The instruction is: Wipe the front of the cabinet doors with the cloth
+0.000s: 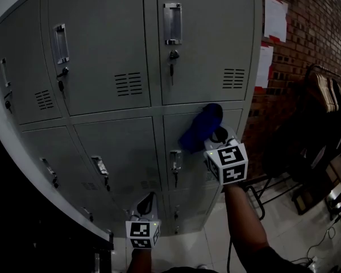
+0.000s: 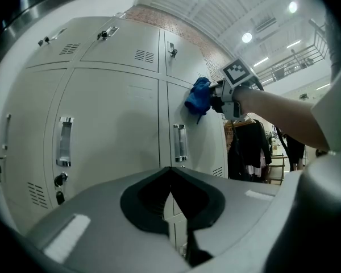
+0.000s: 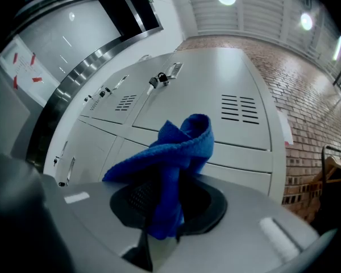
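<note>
A bank of grey metal locker doors [image 1: 131,50] fills the head view. A blue cloth [image 1: 202,127] is pinched in my right gripper [image 1: 216,136] and rests against the top of the lower right door [image 1: 184,169], just under the seam below the upper right door. In the right gripper view the cloth [image 3: 170,158] bunches out of the shut jaws in front of the doors [image 3: 204,95]. My left gripper [image 1: 148,202] hangs lower, near the bottom doors, shut with nothing between its jaws [image 2: 170,195]. From the left gripper view the cloth [image 2: 198,95] and the right gripper [image 2: 219,102] show up high.
Each door has a metal handle [image 1: 172,23], a key lock and vent slots [image 1: 233,78]. A brick wall [image 1: 307,33] with white papers stands to the right. A dark rack with hangers [image 1: 324,112] and cables on the floor [image 1: 324,243] sit at the right.
</note>
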Available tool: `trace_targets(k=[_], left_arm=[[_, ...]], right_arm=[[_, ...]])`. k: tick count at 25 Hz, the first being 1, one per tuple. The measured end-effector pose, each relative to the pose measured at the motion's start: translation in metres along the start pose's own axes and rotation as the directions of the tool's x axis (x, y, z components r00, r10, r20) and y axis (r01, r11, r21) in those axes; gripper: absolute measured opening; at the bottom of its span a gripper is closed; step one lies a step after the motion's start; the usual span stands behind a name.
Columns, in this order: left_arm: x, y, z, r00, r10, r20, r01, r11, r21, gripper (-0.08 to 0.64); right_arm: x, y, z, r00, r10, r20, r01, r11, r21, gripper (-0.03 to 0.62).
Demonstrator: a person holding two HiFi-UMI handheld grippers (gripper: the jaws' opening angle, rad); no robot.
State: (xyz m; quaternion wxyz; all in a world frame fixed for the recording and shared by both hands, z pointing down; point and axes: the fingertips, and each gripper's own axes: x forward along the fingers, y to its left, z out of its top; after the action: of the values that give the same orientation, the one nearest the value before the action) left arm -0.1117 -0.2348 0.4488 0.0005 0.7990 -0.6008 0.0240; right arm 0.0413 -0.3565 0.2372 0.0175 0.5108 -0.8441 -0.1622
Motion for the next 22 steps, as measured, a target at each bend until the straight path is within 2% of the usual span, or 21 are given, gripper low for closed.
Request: trace_targets(k=[5,11,22], left_arm=[[0.005,0.000,0.004,1.000,0.011,0.008,-0.011,1.000,-0.001,0.017],[0.007,0.014,0.017,0.998,0.058,0.029,-0.058,0.998,-0.007,0.017],[0.004,0.020,0.014,0.996,0.083,0.021,-0.083,0.997,-0.003,0.017]], right_arm=[[-0.012,-0.033,-0.009,0.999,-0.041,-0.014,0.041,0.999,-0.005,0.078],[-0.021,-0.060,-0.019,0.998,-0.065,-0.026,0.066,0.998,0.019,0.078],[-0.041,-0.120,-0.036,0.987,-0.148,-0.061,0.150,0.988,0.026,0.081]])
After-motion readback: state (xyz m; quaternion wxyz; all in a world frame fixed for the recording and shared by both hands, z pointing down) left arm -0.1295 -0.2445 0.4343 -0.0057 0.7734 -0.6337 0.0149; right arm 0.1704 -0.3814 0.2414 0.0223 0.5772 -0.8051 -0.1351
